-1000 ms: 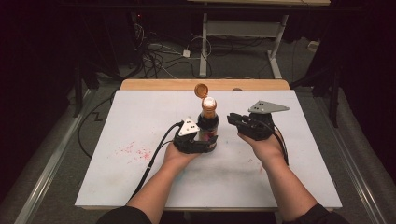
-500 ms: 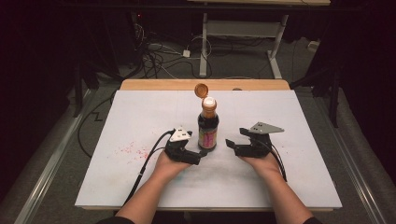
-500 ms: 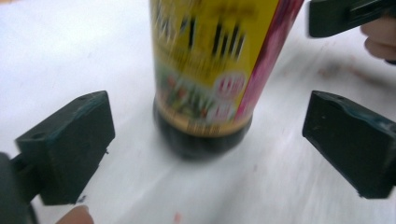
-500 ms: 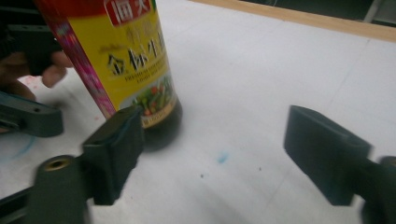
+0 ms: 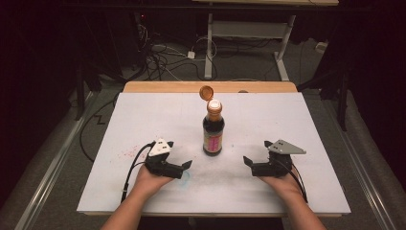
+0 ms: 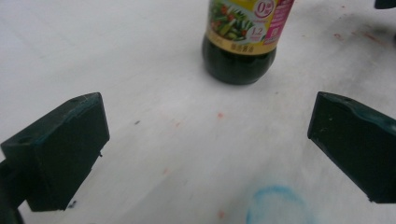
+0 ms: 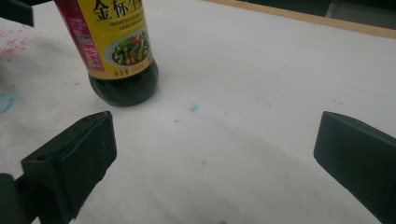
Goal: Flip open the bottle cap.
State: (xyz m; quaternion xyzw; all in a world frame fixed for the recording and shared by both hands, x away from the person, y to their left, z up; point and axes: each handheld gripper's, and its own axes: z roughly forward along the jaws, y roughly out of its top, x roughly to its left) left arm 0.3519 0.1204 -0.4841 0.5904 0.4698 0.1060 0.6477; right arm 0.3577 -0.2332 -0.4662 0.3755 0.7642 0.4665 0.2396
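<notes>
A dark sauce bottle with a yellow and pink label stands upright mid-table, its orange flip cap hinged open above the white spout. Its base shows in the left gripper view and in the right gripper view. My left gripper rests on the white board to the bottom left of the bottle, open, with nothing between its jaws. My right gripper rests to the bottom right of the bottle, also open and empty. Both stand well apart from the bottle.
The white board covers a wooden table whose bare back edge shows. Faint red specks and a blue ring stain mark the board. Cables and desk legs lie on the floor beyond.
Both grippers have drawn back from the bottle toward the near edge and lowered onto the board. The left gripper, which was around the bottle's base, has let go.
</notes>
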